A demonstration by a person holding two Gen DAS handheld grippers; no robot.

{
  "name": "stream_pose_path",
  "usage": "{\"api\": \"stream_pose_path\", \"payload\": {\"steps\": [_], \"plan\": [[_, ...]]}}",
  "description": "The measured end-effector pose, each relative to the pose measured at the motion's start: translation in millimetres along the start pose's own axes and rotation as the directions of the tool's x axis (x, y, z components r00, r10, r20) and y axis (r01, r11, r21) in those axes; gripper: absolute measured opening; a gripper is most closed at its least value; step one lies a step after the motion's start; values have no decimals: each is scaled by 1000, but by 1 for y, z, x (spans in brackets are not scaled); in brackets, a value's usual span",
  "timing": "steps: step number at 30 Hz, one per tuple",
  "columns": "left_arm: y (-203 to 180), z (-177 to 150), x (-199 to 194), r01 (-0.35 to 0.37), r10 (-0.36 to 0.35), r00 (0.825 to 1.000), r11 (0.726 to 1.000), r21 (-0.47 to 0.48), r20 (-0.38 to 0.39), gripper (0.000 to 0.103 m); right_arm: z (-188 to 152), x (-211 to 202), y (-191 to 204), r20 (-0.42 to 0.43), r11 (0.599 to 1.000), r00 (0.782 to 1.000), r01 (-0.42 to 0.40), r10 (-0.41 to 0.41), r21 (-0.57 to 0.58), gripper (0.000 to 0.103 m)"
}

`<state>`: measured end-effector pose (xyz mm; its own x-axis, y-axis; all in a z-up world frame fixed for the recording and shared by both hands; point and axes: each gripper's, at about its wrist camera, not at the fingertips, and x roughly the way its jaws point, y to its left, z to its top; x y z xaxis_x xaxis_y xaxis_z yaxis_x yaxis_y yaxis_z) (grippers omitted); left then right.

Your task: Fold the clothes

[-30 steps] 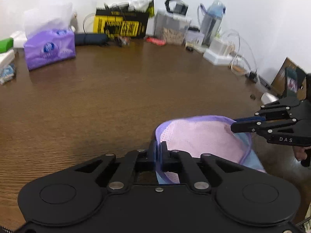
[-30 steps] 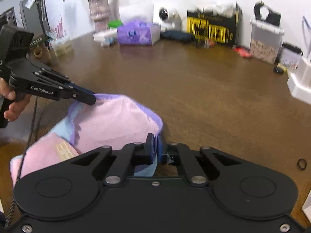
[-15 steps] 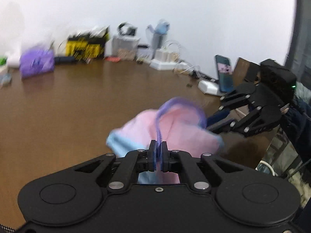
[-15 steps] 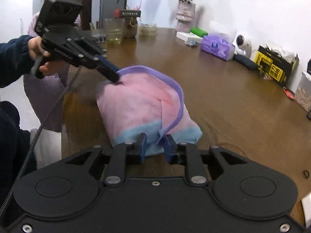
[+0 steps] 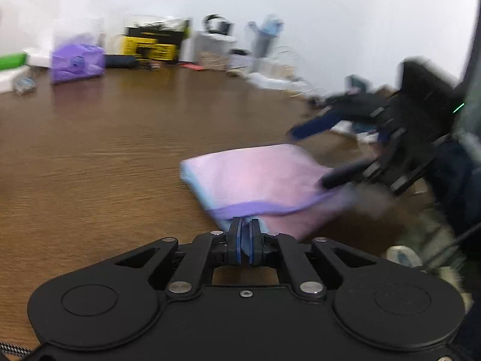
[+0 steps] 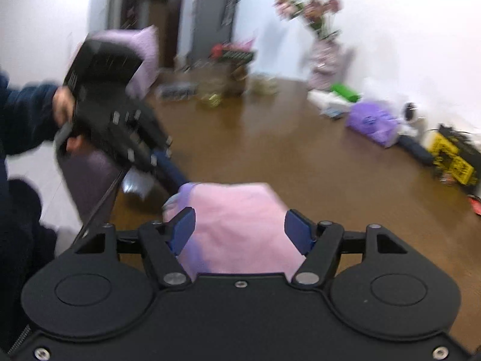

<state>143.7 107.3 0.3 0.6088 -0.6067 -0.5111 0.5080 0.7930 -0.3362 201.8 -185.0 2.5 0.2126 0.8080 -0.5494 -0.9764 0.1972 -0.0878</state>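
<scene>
A pink garment with a purple band and light-blue hem lies folded near the front edge of the brown table. My left gripper has its jaws opening, and the light-blue hem still sits between the pads. In the right wrist view the garment lies under my right gripper. That gripper's jaws are opening wide and the blue pads stand clear of the cloth. The left gripper reaches the garment's far corner there, held by a hand. From the left wrist view, the right gripper shows blurred at the garment's right edge.
A purple tissue pack and a yellow-black box stand among clutter along the far wall. A vase of flowers stands at the table's far end. A dark sleeve is at the left, off the table.
The lifted garment has come down flat and folded on the table. My right gripper has let go of the hem and spread its jaws. Both grippers swung sideways.
</scene>
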Motion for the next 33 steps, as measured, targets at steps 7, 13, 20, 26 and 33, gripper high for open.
{"api": "stream_pose_path", "payload": {"steps": [7,13,20,26,33], "plan": [[-32,32,33,-175,166,982,980,91,93,66,-12,9,24,-67,1000,998,1,-1,5,72],[-46,18,79,-260,275,959,949,178,-63,67,-10,-17,32,-50,996,995,84,-85,-10,72],[-40,0,65,-289,307,950,935,208,-60,82,-8,-23,6,-47,936,955,296,-293,192,80],[-48,1,66,-321,345,936,918,233,-70,90,-20,4,15,-128,943,960,272,-250,193,91],[-50,2,67,-347,371,924,914,210,-91,95,-30,-2,18,-136,925,954,295,-269,241,95]]}}
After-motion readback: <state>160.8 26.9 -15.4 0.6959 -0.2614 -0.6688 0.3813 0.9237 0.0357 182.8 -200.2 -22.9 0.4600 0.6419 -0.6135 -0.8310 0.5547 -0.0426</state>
